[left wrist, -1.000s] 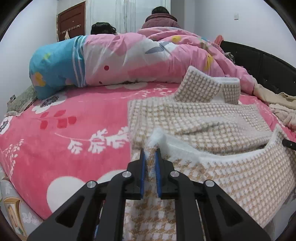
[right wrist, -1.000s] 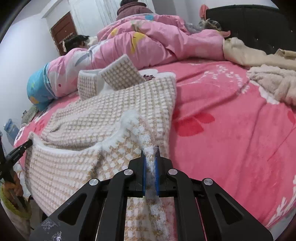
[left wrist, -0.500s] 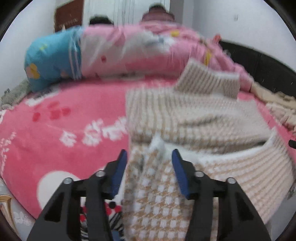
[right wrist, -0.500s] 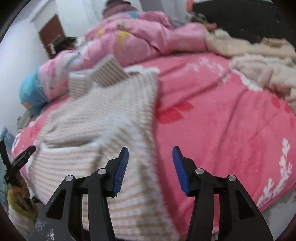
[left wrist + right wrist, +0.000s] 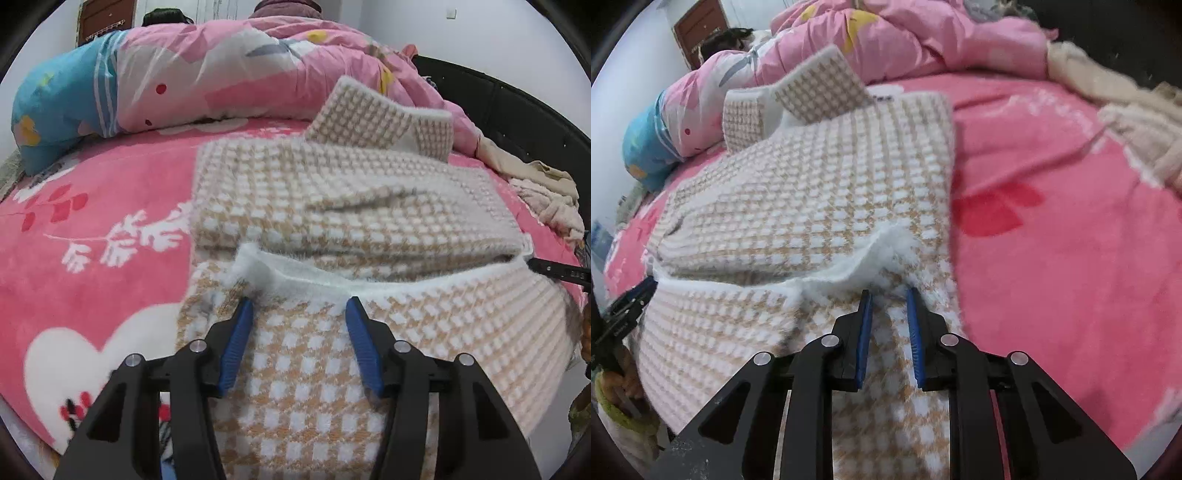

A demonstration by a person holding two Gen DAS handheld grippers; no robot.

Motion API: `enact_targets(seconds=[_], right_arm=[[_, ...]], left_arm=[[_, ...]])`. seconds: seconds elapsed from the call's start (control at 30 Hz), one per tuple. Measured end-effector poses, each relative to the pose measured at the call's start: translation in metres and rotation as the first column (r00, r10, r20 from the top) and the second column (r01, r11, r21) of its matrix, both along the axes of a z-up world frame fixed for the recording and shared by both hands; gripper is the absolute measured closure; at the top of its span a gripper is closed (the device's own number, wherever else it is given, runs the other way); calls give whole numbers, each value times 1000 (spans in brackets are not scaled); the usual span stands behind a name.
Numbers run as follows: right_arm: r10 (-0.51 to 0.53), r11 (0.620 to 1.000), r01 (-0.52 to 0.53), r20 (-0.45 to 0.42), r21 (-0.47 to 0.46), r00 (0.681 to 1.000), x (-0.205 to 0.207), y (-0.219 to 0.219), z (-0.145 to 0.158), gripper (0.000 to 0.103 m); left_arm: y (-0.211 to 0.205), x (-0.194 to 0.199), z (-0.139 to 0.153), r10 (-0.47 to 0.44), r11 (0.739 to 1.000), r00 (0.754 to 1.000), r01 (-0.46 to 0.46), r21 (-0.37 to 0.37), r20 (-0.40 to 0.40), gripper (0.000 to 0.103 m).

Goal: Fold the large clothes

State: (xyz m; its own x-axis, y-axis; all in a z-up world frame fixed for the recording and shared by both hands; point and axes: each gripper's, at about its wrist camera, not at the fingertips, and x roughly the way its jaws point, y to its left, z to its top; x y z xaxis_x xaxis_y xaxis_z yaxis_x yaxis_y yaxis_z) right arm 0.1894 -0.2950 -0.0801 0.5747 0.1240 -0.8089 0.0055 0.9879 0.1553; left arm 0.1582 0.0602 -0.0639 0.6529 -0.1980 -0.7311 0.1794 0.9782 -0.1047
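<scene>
A large beige-and-white checked fuzzy sweater lies on the pink bed, its lower part folded up so a white fuzzy hem runs across it. The collar stands up at the far end. My left gripper is open, its blue pads just short of the hem's left corner and over the fabric. In the right wrist view the sweater fills the middle. My right gripper is open with a narrower gap, at the hem's right corner, holding nothing.
The pink flowered blanket covers the bed. A rolled pink and blue quilt lies along the far side. Beige clothes are piled at the right by the dark headboard. The bed's near edge is just below the grippers.
Both grippers were shut on the sweater's hem corners a second ago. They have opened and let go, and the hem now lies on the sweater. The right gripper's gap has narrowed since half a second ago.
</scene>
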Motion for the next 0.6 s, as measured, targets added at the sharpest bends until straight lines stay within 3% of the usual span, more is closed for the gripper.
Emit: enact_targets(seconds=[0.1, 0.2, 0.27, 0.33, 0.37, 0.43, 0.5, 0.6], right_arm=[[67, 998, -67, 68, 5, 995, -23, 18, 28, 61], [215, 975, -220, 114, 31, 970, -49, 50, 44, 57], [319, 946, -323, 89, 31, 944, -52, 77, 33, 57], [332, 943, -332, 0, -1, 943, -37, 98, 2, 57], [323, 946, -323, -41, -12, 946, -25, 104, -20, 55], [302, 953, -301, -35, 48, 953, -12, 99, -36, 54], [276, 958, -271, -42, 93, 960, -15, 89, -20, 58], [289, 956, -288, -6, 62, 957, -35, 85, 5, 59]], left_arm=[[-3, -19, 22, -9, 1000, 998, 9, 2, 62, 51], [-14, -43, 42, -105, 992, 988, 112, -58, 112, 51], [-29, -52, 40, -185, 976, 978, 194, -96, 101, 51], [-47, -45, 16, -193, 980, 981, 194, -47, 28, 51], [-56, -35, -4, -175, 984, 984, 176, 26, -25, 48], [-60, -28, -20, -162, 985, 987, 162, 62, -14, 47], [-57, -31, -9, -149, 988, 989, 149, 41, -3, 47], [-48, -50, 14, -156, 988, 986, 155, 23, 59, 48]])
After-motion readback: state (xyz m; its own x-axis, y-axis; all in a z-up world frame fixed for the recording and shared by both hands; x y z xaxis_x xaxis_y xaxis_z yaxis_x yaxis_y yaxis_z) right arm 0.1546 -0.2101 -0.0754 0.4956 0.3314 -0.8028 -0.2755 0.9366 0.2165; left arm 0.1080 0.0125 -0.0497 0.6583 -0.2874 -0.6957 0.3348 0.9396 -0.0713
